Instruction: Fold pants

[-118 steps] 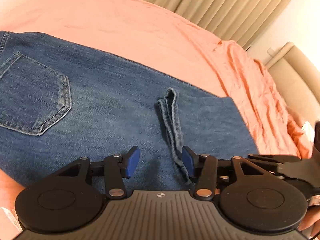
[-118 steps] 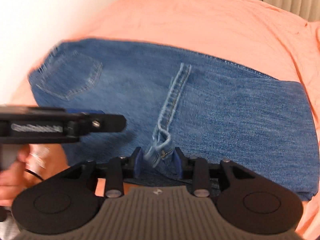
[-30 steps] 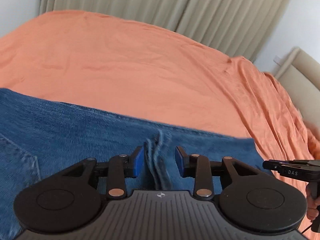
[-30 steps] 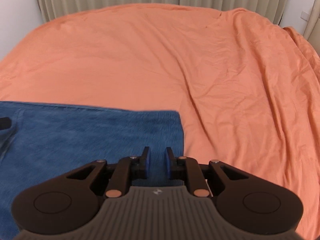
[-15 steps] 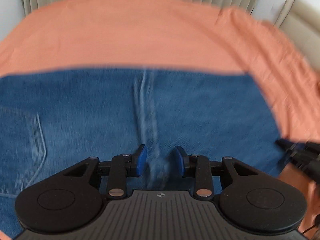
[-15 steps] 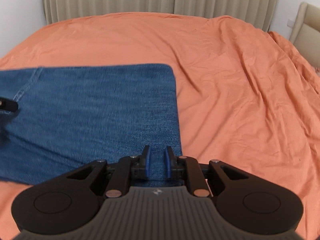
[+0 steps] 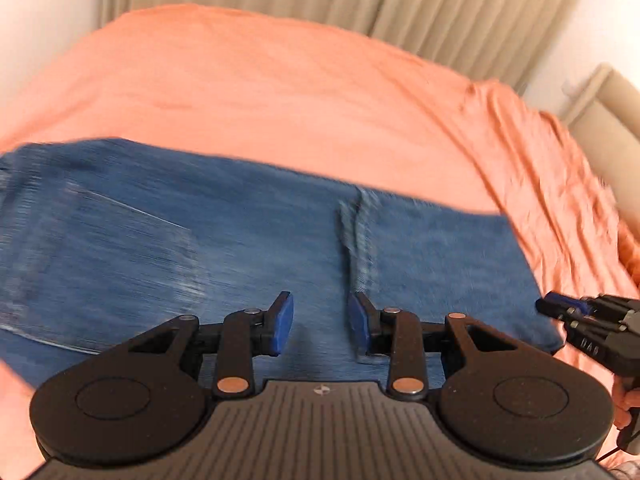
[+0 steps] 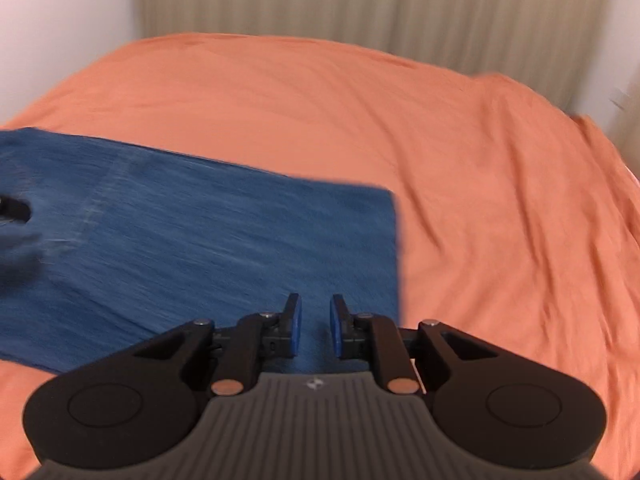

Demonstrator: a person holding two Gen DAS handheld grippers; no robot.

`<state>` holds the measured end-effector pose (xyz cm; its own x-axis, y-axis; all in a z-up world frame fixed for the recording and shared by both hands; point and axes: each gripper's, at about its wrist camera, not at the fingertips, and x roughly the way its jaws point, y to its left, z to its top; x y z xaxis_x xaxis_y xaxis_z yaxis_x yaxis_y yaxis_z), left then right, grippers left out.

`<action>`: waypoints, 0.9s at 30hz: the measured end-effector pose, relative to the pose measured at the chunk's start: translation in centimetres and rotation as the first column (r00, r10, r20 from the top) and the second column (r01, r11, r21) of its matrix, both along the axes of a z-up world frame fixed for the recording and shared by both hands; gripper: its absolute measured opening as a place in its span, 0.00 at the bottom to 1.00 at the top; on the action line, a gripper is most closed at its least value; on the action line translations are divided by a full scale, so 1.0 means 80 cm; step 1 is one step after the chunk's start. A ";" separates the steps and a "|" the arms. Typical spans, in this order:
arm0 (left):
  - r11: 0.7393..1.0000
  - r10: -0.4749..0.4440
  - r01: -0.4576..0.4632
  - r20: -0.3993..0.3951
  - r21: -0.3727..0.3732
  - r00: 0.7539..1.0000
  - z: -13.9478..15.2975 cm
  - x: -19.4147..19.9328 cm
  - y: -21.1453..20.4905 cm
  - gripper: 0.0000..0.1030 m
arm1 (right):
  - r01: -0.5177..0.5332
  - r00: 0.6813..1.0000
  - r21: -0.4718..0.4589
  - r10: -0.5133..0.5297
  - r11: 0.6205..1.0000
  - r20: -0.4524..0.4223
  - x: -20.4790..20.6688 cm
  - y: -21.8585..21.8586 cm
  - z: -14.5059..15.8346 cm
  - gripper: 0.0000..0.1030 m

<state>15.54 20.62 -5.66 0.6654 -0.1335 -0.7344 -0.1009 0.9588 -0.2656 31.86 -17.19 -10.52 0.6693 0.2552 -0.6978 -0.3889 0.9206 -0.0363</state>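
Now hovering over folded blue denim pants [image 7: 248, 248] on orange bedsheet [image 7: 280, 92]: left gripper [image 7: 320, 326] jaws spread, right gripper [image 8: 315, 330] jaws narrowly apart, both empty.

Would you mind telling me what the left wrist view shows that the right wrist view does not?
Only the left wrist view shows the jeans' back pocket, the doubled hem strip and the right hand-held gripper side-on. Only the right wrist view shows the folded jeans' far right corner clearly, between that gripper's slightly parted pads. Both show blue jeans on the orange bedsheet before beige curtains.
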 end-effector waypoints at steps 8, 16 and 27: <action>0.979 0.175 -0.168 0.058 -0.113 0.983 0.037 -0.059 0.132 0.42 | -0.309 0.943 -0.049 0.313 0.950 0.117 -0.009 0.097 0.036 0.10; 0.891 0.414 -0.398 0.030 -0.218 0.910 0.022 -0.123 0.264 0.58 | -0.446 0.885 -0.137 0.459 0.885 0.083 0.010 0.169 0.022 0.10; 0.678 0.591 -0.539 -0.067 -0.500 0.804 -0.083 -0.156 0.347 0.79 | -0.547 0.836 -0.140 0.547 0.825 -0.040 0.038 0.213 -0.012 0.11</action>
<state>3.05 48.40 -12.32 0.7907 -0.0188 -0.6119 -0.5318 0.4742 -0.7017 34.86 -0.14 -11.45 0.4502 0.4800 -0.7529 -0.8271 0.5420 -0.1490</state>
